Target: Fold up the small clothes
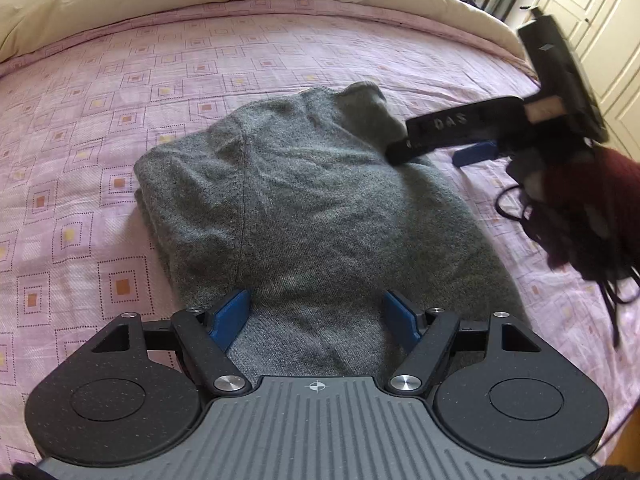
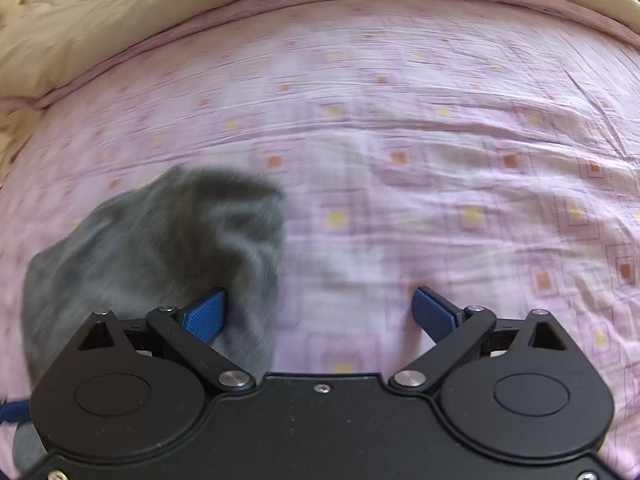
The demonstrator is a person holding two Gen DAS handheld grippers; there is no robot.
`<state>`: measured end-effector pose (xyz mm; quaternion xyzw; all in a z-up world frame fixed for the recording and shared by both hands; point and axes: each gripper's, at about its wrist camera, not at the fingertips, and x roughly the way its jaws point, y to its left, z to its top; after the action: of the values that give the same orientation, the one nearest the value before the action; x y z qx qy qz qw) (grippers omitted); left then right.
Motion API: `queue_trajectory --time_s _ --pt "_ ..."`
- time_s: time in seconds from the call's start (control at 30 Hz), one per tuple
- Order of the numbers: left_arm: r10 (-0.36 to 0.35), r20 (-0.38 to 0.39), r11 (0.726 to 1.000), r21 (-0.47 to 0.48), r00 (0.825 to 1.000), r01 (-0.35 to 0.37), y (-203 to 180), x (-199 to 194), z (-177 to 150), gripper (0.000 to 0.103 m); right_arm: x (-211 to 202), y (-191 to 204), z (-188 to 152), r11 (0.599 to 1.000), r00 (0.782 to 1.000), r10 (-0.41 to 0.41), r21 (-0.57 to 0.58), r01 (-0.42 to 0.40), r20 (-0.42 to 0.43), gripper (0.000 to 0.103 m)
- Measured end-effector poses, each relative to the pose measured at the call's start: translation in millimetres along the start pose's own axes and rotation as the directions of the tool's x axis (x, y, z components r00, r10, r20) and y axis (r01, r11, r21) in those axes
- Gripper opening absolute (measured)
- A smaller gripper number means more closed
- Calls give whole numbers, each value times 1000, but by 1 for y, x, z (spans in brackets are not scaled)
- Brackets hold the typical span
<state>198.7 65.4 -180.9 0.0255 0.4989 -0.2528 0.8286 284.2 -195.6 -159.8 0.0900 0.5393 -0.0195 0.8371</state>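
A home bedroom: quilted bed (image 1: 160, 80), wardrobe doors (image 1: 600, 40).

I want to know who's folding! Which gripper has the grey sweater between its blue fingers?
The left gripper: its open fingers straddle the grey sweater. The right gripper is mostly over pink bedspread.

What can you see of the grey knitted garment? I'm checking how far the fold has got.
The grey knitted garment looks like soft wool, folded into a thick, layered bundle with a seam running down it. It lies on the pink patterned bedspread. The left gripper straddles its near edge, jaws open; the right gripper, also open, sits at its far right corner.
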Motion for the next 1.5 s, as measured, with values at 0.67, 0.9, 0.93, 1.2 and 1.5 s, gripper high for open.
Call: queue_trajectory --time_s 0.67,0.9,0.93,1.2,1.5 --pt "-48 64 946 -317 997 66 58 -37 19 84 -78 -21 -65 956 966 247 143 -256 80 103" --pt "-95 20 886 -455 995 94 109 -15 30 84 -83 -19 -121 885 918 394 258 -388 28 103" --pt "-111 13 881 -462 994 104 112 -11 32 84 -82 -18 -125 877 912 409 264 -400 24 103" --pt "-209 -25 866 -468 977 174 118 34 50 91 -58 -9 -130 839 880 475 294 -458 15 103" --pt "-306 7 856 -436 952 278 110 51 68 97 -35 -3 -114 764 817 576 338 -550 29 103"
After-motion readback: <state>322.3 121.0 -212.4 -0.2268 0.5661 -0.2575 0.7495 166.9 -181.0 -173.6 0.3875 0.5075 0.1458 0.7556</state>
